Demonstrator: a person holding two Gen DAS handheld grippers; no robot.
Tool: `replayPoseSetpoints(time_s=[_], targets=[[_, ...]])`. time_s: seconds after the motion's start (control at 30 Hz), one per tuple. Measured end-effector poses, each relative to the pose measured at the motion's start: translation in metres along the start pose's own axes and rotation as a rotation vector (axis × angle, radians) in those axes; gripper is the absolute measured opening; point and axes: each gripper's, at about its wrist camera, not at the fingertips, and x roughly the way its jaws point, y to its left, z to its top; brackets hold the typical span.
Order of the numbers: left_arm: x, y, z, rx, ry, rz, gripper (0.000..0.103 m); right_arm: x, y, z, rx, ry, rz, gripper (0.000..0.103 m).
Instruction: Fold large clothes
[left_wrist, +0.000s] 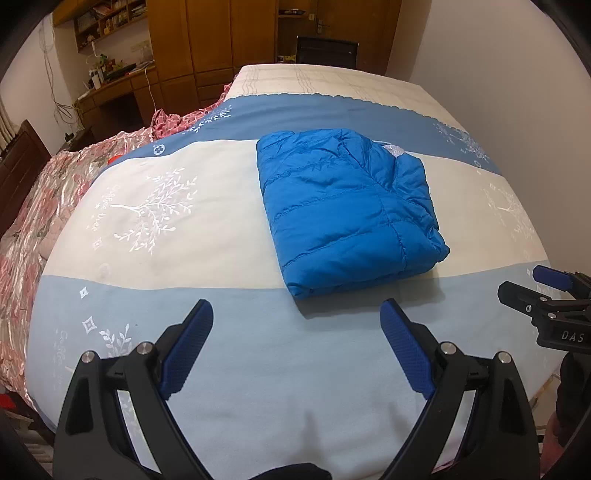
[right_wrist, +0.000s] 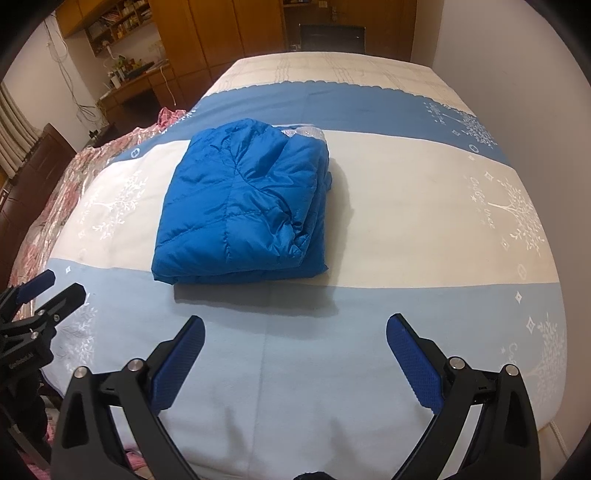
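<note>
A blue quilted puffer jacket (left_wrist: 343, 206) lies folded into a thick rectangle on the bed; it also shows in the right wrist view (right_wrist: 243, 206). My left gripper (left_wrist: 295, 314) is open and empty, held above the pale blue band of the bedspread, short of the jacket's near edge. My right gripper (right_wrist: 295, 328) is open and empty, also in front of the jacket. The right gripper shows at the right edge of the left wrist view (left_wrist: 546, 291). The left gripper shows at the left edge of the right wrist view (right_wrist: 48, 291).
The bed (left_wrist: 166, 206) has a blue and white striped cover with white tree prints. A pink floral quilt (left_wrist: 37, 206) is bunched along its left side. A wooden wardrobe (left_wrist: 207, 40), desk and shelves stand at the back. A white wall (right_wrist: 535, 92) borders the right side.
</note>
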Motion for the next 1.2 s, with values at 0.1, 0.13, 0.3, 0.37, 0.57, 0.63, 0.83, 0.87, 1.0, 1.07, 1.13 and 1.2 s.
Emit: replayPoseSetpoints(time_s=[0.1, 0.13, 0.3, 0.37, 0.57, 0.63, 0.83, 0.87, 1.0, 1.07, 1.13, 1.2], targets=[[-0.0001, -0.0003, 0.0001, 0.001, -0.002, -0.002, 0.091, 0.0009, -0.0002, 0.0005, 0.001, 0.001, 0.000, 0.099], [-0.0002, -0.0006, 0.0002, 0.002, -0.003, -0.002, 0.091, 0.0004, 0.0000, 0.0002, -0.001, 0.000, 0.000, 0.099], [-0.0001, -0.0013, -0.0001, 0.002, -0.003, -0.003, 0.091, 0.0002, 0.0006, -0.0005, 0.001, 0.001, 0.000, 0.099], [-0.0001, -0.0017, 0.0000, 0.002, -0.003, -0.003, 0.091, 0.0011, -0.0003, 0.0003, 0.000, 0.002, -0.001, 0.099], [-0.0003, -0.0020, 0.0003, 0.006, -0.003, -0.007, 0.091, 0.0017, -0.0009, 0.0009, -0.002, 0.002, 0.000, 0.099], [-0.0002, -0.0015, 0.0003, 0.006, -0.003, -0.007, 0.091, 0.0016, -0.0009, 0.0008, -0.001, 0.002, -0.001, 0.099], [0.0002, -0.0002, 0.0009, 0.002, -0.002, -0.013, 0.091, 0.0037, -0.0028, 0.0031, -0.005, 0.006, -0.003, 0.099], [0.0002, -0.0006, 0.0010, 0.002, -0.002, -0.014, 0.091, 0.0043, -0.0032, 0.0036, -0.005, 0.007, -0.003, 0.099], [0.0004, 0.0008, 0.0019, 0.009, -0.005, -0.015, 0.091, 0.0045, -0.0033, 0.0039, -0.005, 0.007, -0.003, 0.099], [0.0006, 0.0009, 0.0023, 0.009, -0.004, -0.019, 0.091, 0.0048, -0.0034, 0.0042, -0.007, 0.007, -0.004, 0.099], [-0.0002, 0.0015, 0.0028, 0.008, -0.007, -0.020, 0.091, 0.0050, -0.0039, 0.0048, -0.007, 0.007, -0.002, 0.099], [-0.0005, 0.0023, 0.0037, 0.009, -0.008, -0.021, 0.091, 0.0051, -0.0045, 0.0053, -0.007, 0.006, -0.002, 0.099]])
